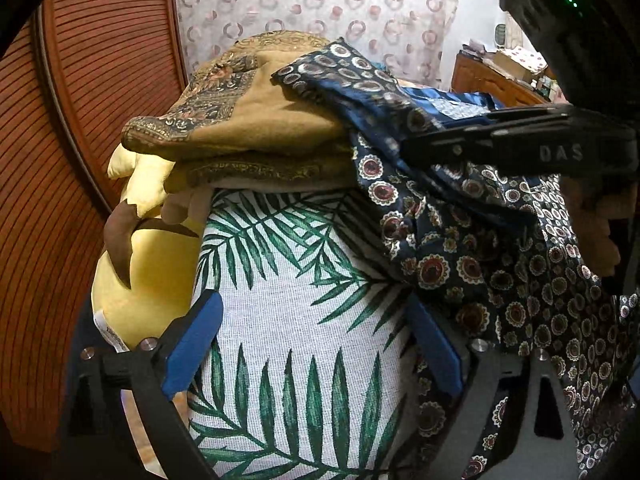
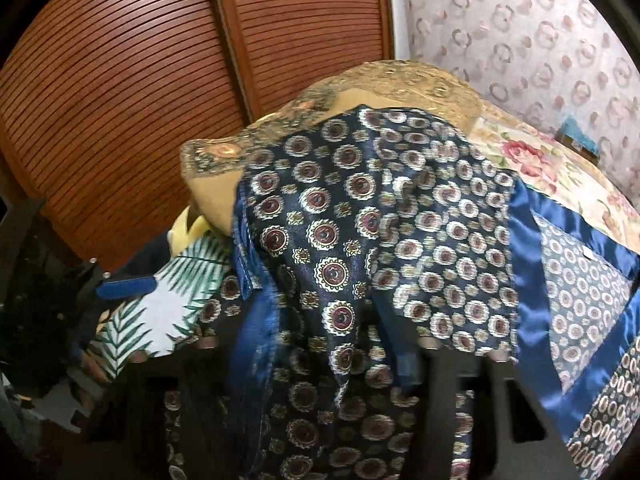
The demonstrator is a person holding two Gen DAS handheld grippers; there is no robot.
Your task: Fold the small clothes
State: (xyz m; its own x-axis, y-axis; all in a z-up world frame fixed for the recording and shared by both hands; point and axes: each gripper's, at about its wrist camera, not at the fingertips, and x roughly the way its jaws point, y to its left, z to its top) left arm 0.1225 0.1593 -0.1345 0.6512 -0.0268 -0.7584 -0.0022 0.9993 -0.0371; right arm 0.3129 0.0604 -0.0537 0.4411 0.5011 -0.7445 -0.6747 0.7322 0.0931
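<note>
A navy cloth with round medallion print and blue satin trim (image 1: 452, 256) lies spread over a cushion and a stack of folded tan cloths (image 1: 256, 124). My left gripper (image 1: 316, 344) stands open above the palm-leaf cushion (image 1: 296, 264), its blue pads (image 1: 196, 344) wide apart and holding nothing. My right gripper (image 1: 408, 148) reaches in from the right, its tip in the navy cloth. In the right wrist view the navy cloth (image 2: 340, 240) drapes over the right gripper's fingers and hides them. A blue finger of the left gripper (image 2: 126, 286) shows at the left there.
A yellow plush toy (image 1: 136, 280) sits left of the cushion under the tan stack. A slatted wooden door (image 2: 140, 100) stands behind, beside a curtain with ring print (image 1: 320, 4). A rose-print bedcover (image 2: 540, 168) lies at the right. A person's hand (image 1: 592, 224) holds the right gripper.
</note>
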